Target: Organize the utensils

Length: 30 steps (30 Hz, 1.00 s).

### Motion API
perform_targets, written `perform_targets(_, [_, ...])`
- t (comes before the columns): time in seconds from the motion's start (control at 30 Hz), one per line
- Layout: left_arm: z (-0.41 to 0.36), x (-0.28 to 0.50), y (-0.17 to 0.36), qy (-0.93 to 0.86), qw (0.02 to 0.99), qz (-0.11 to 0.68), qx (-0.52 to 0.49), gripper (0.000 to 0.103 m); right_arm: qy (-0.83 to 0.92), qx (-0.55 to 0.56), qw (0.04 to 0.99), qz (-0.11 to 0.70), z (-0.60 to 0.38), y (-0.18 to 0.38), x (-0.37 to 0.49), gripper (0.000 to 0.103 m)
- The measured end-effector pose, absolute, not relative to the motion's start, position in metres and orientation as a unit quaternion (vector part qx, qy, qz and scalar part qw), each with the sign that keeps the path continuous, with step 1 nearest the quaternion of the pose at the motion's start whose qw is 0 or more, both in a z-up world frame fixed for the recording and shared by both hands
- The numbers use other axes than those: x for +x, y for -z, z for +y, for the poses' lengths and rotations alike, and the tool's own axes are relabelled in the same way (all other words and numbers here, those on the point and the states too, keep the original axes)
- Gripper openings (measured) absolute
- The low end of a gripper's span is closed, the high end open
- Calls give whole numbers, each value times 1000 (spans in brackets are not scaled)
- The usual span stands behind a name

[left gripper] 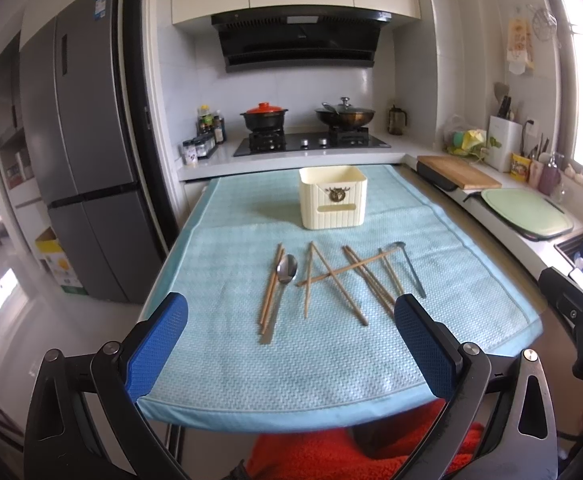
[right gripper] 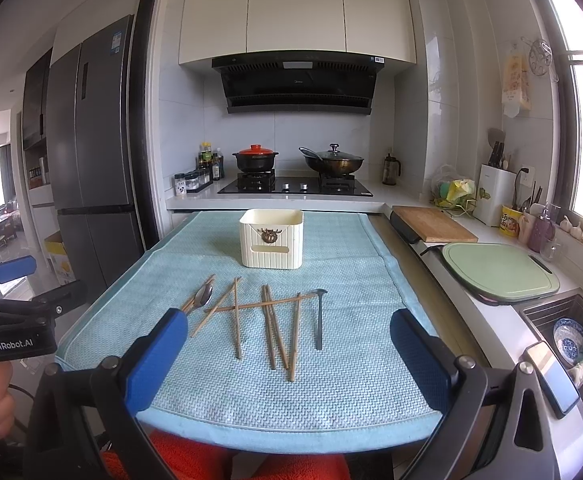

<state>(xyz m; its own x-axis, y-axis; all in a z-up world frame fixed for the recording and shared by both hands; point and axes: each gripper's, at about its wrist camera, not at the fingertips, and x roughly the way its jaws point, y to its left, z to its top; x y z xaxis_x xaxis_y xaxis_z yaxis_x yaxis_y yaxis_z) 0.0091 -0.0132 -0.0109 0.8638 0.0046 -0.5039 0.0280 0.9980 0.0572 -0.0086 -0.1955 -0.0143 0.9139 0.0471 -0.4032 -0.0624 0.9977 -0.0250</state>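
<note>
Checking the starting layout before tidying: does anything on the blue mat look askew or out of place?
Yes. The chopsticks lie scattered and crossed on the blue mat, one slanting across several others. A spoon and a second metal utensil lie loose beside them. The cream holder stands upright behind them. Nothing looks spilled or damaged.

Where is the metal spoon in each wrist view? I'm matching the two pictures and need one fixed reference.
Left wrist view: the spoon lies centre-left on the blue mat, beside the leftmost chopsticks, bowl pointing away.
Right wrist view: the spoon lies left of centre, just beyond the left fingertip, handle partly hidden.
Shared landmark: the cream bin standing behind the utensils.
</note>
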Motion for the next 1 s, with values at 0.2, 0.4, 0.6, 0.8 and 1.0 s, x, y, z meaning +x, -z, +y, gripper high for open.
perform_targets(0.2, [-12, 11, 13, 5, 964, 263, 32, 103, -28, -18, 978, 206, -195, 14, -8, 103])
perform_targets(0.4, [-12, 12, 12, 4, 964, 264, 31, 103, -28, -17, 977, 209, -193, 15, -6, 103])
perform_targets(0.6, [-10, 14, 11, 1, 963, 267, 28, 103, -30, -20, 977, 209, -193, 15, -5, 103])
perform_targets(0.8, [-8, 15, 12, 0, 963, 268, 26, 103, -33, -21, 977, 210, -193, 14, -5, 103])
perform_targets(1.0, [-7, 15, 12, 0, 963, 268, 26, 103, -33, -22, 977, 210, -192, 15, -6, 103])
